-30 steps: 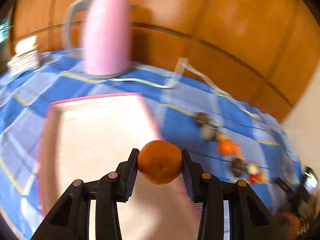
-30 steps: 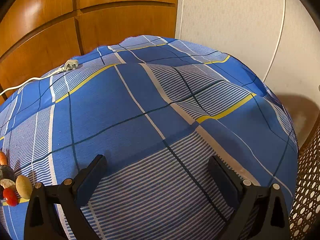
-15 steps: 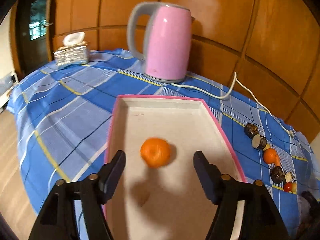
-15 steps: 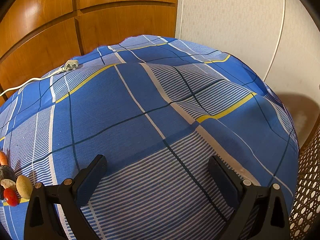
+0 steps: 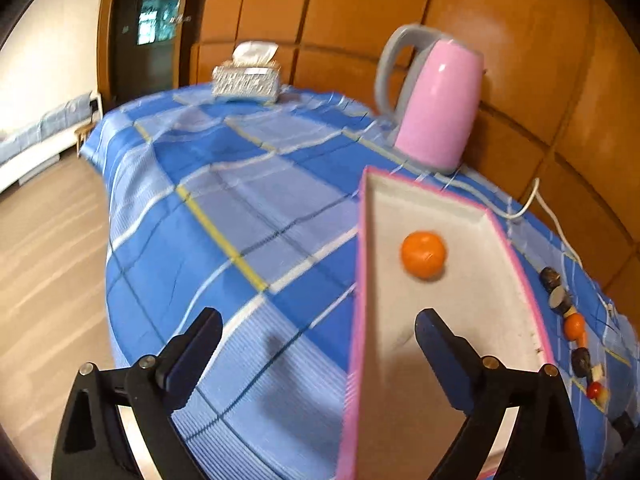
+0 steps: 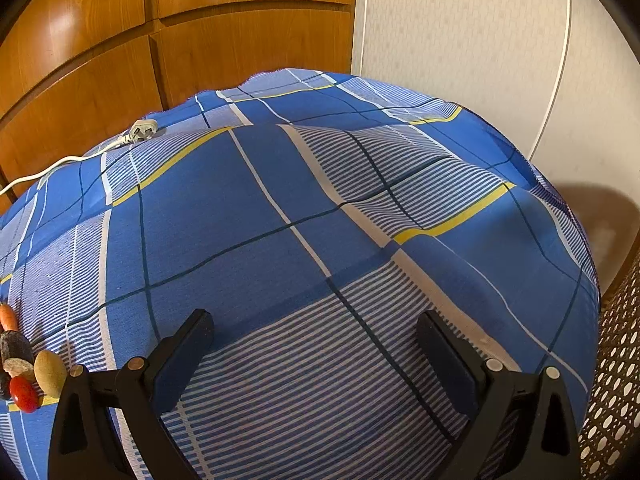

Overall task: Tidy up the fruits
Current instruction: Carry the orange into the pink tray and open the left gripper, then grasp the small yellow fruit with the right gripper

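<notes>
An orange tangerine [image 5: 423, 255] lies in a white tray with a pink rim [image 5: 472, 320] on the blue checked tablecloth. My left gripper [image 5: 318, 342] is open and empty, above the tray's near left edge and short of the tangerine. A row of small fruits and foods [image 5: 572, 328] lies on the cloth right of the tray. The row's end also shows at the left edge of the right wrist view: a red tomato [image 6: 24, 394], a pale oval piece [image 6: 49, 372] and a carrot [image 6: 8, 317]. My right gripper [image 6: 314, 344] is open and empty above bare cloth.
A pink kettle [image 5: 434, 104] stands behind the tray, its white cord [image 5: 536, 196] running right to a plug [image 6: 140, 132]. A tissue box [image 5: 248, 76] sits at the table's far end. The table edge and wooden floor [image 5: 48, 248] lie left. A woven chair back [image 6: 616, 380] stands right.
My left gripper opened and let go of the tangerine, which now lies in the tray. The gripper then drew back and swung left. The right gripper has not moved.
</notes>
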`<act>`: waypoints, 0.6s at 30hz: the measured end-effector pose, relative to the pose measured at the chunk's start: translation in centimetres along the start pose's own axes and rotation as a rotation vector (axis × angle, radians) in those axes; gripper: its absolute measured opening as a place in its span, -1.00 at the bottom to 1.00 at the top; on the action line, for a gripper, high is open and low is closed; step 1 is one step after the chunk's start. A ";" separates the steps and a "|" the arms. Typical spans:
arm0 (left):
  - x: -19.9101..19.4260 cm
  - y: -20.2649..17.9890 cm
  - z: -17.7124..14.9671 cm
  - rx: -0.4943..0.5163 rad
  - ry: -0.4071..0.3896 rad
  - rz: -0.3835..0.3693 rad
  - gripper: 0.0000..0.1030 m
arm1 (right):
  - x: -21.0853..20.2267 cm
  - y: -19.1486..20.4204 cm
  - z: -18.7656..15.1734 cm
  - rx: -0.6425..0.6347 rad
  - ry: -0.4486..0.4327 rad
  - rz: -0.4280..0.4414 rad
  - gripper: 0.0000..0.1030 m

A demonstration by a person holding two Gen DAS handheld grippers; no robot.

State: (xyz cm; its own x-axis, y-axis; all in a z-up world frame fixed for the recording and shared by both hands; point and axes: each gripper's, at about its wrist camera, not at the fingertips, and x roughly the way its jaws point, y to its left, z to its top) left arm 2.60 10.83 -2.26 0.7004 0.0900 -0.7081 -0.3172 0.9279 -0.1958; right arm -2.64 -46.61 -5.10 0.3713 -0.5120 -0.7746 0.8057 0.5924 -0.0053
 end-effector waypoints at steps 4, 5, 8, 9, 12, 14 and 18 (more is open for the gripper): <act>1.3 0.4 -1.2 -0.029 0.047 0.007 0.90 | -0.1 0.0 -0.1 0.001 -0.004 0.001 0.99; 1.5 0.4 -1.5 -0.033 0.055 0.005 0.90 | -0.2 0.0 -0.1 0.000 -0.005 0.002 0.99; 1.6 0.2 -1.8 -0.031 0.058 0.001 0.90 | -0.3 0.1 -0.2 -0.002 -0.006 0.006 0.96; 1.5 0.1 -1.8 -0.031 0.056 0.000 0.90 | -0.4 0.1 -0.2 -0.005 -0.008 0.011 0.90; 1.6 0.1 -1.8 -0.028 0.054 0.003 0.90 | -1.1 0.8 -0.1 -0.041 -0.012 0.032 0.36; 1.5 0.2 -1.9 -0.030 0.060 0.002 0.90 | -2.1 1.7 0.0 -0.073 -0.006 0.095 -0.03; 1.9 0.3 -2.4 -0.029 0.078 0.006 0.90 | -5.1 4.6 -0.2 -0.181 -0.032 0.287 -0.18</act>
State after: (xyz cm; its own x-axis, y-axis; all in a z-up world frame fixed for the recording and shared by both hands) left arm 2.37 10.44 -5.30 0.6469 0.0660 -0.7597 -0.3401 0.9166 -0.2100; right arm -0.94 -41.16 -1.34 0.5877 -0.3261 -0.7404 0.5724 0.8144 0.0956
